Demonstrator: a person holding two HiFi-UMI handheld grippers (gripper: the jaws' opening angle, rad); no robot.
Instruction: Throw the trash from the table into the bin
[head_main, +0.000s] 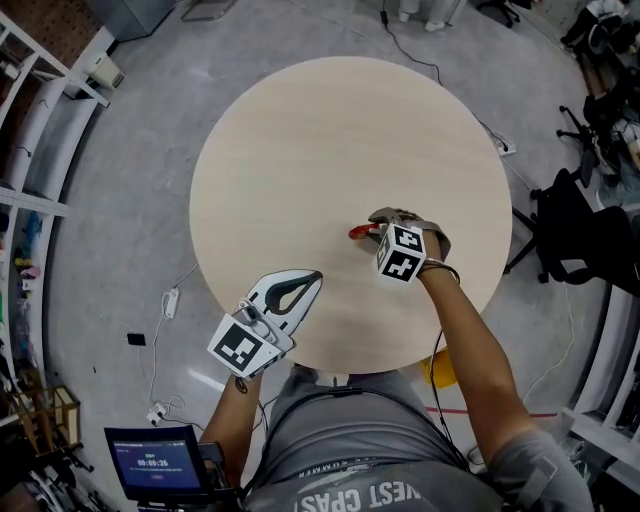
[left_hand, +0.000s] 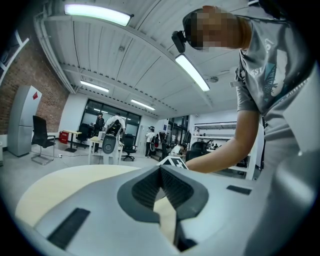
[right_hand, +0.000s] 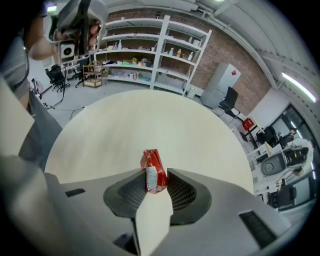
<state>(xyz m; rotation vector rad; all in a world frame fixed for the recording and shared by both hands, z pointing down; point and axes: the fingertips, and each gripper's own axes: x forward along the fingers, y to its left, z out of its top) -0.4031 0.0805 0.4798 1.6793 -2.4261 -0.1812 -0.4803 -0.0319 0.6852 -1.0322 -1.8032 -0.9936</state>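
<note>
**Red wrapper (right_hand: 154, 169) nipped in the right gripper (right_hand: 156, 175) on the round table (head_main: 330, 140)**

Grey shirt fabric fills the bottom of the head view, with both forearms reaching out from it over the near rim of the pale wood-grain table. A small screen (head_main: 155, 460) with a timer sits low at the left, by the person's side.

Closest in, the left gripper (head_main: 315, 276) hangs over the near edge of the table, pointing level across the top. Its own view shows the two jaws meeting at their tips with nothing between them (left_hand: 161, 169). Its marker cube (head_main: 240, 345) rides at the back, over the floor.

A little further in, right of centre, the right gripper (head_main: 374, 231) tips steeply down toward the tabletop, its marker cube (head_main: 402, 252) facing up. The jaws stand narrow, and both ribbed pads press on the red wrapper (head_main: 360, 232). This is a small crumpled packet with a white label on one side. It stands upright between the tips, its upper half poking out past them. Whether its lower end touches the wood cannot be told.

Beyond the grippers lies plain tabletop. Past the far rim is grey concrete floor, with a white power strip (head_main: 170, 300) and cable on the left and a black office chair (head_main: 575, 235) on the right. White shelving (right_hand: 150, 50) stands against a brick wall in the distance of the right gripper view.
</note>
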